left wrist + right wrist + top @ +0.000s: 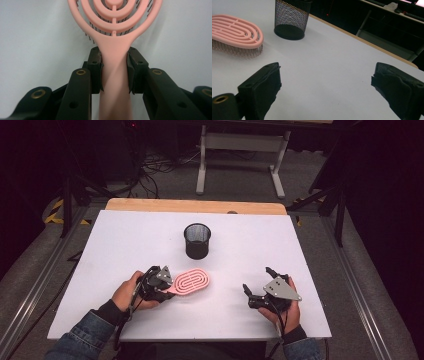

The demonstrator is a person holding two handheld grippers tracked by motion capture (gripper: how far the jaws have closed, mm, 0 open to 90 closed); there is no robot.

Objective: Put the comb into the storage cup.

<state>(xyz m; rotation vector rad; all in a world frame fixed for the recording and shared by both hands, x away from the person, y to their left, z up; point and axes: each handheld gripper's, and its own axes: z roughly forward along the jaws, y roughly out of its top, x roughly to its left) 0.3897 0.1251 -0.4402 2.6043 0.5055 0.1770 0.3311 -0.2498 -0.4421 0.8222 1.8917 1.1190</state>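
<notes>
In the high view, the left gripper (165,285) at lower centre-left clamped the handle of a pink oval plastic hairbrush (192,282) lying below the black wire-mesh cup (197,240), likely its destination, while the right gripper (257,287) rested with jaws spread at lower right. The left gripper view showed both pads pinching the brush's neck (115,62) at centre, a grip suited to lifting it. In the right gripper view the brush lay upper left (235,31), bristles down, beside the cup (290,20); no readable writing appeared.

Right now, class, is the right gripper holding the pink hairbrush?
No: the right gripper is open with nothing between its jaws, while the left gripper clamps the pink hairbrush by its handle.
</notes>
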